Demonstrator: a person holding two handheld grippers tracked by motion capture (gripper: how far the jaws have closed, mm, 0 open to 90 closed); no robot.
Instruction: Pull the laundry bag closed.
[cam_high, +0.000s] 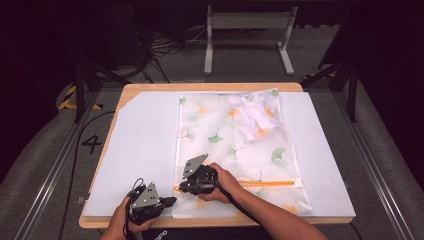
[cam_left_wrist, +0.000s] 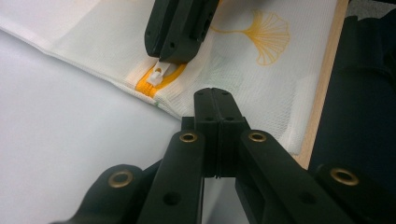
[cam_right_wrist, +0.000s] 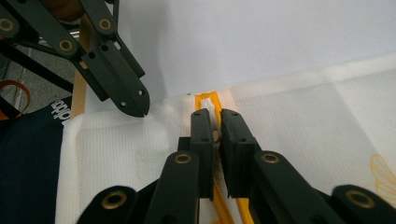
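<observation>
- White mesh laundry bag printed with green and orange ginkgo leaves (cam_high: 235, 145) lies flat on a pale grey mat (cam_high: 140, 150) over the light wooden table (cam_high: 150, 87) in the high view; bundled white cloth (cam_high: 250, 117) sits inside its far end. Its orange zipper (cam_high: 265, 183) runs along the near end. The right gripper (cam_high: 181, 188) is at the zipper's left end, the left gripper (cam_high: 170, 201) at the bag's near corner.
- Left gripper view: its own jaws are pressed fully together, empty, their tips over the mesh corner. Beyond them, the right gripper (cam_left_wrist: 161, 63) pinches the small white zipper pull (cam_left_wrist: 156, 77).
- Right gripper view: its narrow-set jaws clamp the pull (cam_right_wrist: 215, 116) at the zipper's end; the closed left gripper (cam_right_wrist: 145, 112) touches the mesh just beside.
</observation>
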